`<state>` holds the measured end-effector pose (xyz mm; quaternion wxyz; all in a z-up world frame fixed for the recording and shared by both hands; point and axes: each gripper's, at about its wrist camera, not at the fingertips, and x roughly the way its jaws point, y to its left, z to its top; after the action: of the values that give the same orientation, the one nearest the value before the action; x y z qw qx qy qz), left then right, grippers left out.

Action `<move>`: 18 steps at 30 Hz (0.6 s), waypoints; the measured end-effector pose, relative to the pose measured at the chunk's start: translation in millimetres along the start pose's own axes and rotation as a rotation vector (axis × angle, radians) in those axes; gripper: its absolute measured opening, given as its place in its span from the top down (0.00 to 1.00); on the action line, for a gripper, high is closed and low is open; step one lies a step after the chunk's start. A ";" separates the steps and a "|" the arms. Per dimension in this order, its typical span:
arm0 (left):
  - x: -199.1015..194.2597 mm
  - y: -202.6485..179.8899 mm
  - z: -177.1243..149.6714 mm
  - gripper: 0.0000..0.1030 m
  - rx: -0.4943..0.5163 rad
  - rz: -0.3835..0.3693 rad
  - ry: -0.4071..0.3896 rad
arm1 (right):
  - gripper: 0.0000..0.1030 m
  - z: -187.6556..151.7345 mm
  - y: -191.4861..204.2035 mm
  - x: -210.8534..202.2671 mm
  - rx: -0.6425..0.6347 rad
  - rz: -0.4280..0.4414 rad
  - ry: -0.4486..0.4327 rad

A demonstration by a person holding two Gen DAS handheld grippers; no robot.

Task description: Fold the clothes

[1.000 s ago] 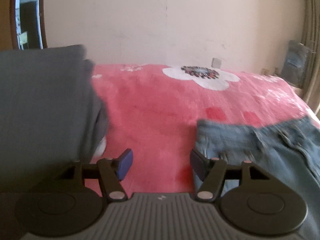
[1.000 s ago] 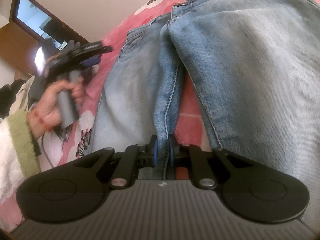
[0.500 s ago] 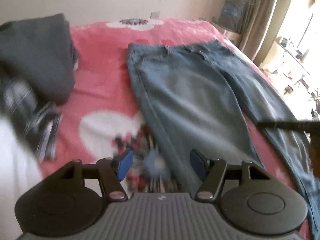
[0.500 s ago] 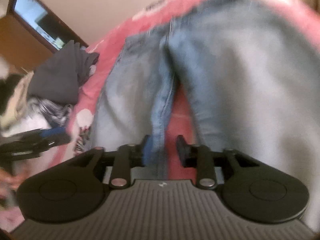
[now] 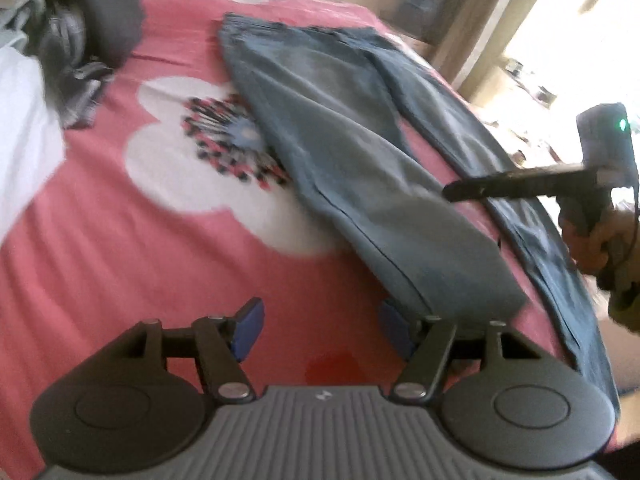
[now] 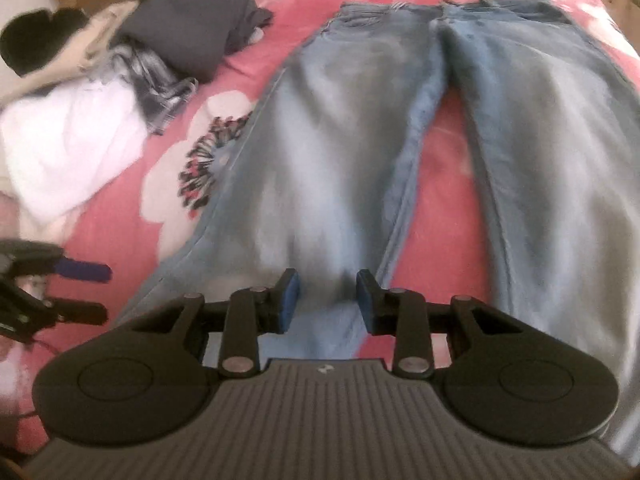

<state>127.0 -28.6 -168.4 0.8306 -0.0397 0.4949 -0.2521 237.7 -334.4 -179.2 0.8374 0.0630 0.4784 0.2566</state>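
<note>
Light blue denim jeans (image 6: 352,128) lie flat on the pink blanket (image 5: 120,248), legs apart. The right gripper (image 6: 327,300) hangs above one leg's hem, jaws released. The left gripper (image 5: 320,330) is opening, nothing between its pads, beside that hem.

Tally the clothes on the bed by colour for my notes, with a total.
Blue jeans: 1, spread flat on the pink floral bedspread
Dark grey garment: 1
Grey plaid garment: 1
White garment: 1
Black item: 1, too blurred to identify
Beige fabric: 1, partly hidden
Total: 6
</note>
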 end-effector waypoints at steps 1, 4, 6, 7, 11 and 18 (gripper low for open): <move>-0.4 -5.1 -6.4 0.33 0.021 -0.024 0.007 | 0.68 -8.1 -1.1 -12.5 0.027 0.029 -0.004; 1.1 -22.6 -23.5 0.33 0.104 -0.070 0.010 | 0.52 -33.9 -5.2 -47.0 0.134 0.142 -0.008; 6.0 -36.6 -30.6 0.32 0.190 -0.065 -0.015 | 0.46 -54.3 -4.1 -57.0 0.200 0.222 0.005; 8.4 -43.6 -34.2 0.32 0.233 -0.062 -0.027 | 0.46 -64.8 -3.1 -60.7 0.232 0.263 0.014; 22.9 -64.8 -43.9 0.32 0.376 -0.007 -0.062 | 0.44 -101.0 9.5 -45.6 0.294 0.291 0.057; 32.2 -73.0 -42.1 0.33 0.390 0.043 -0.175 | 0.44 -118.5 19.7 -26.7 0.342 0.340 0.030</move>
<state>76.1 -99.1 -192.5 0.8674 0.1105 0.3638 -0.3210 120.7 -347.1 -215.1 0.7521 0.2797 0.5100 0.3098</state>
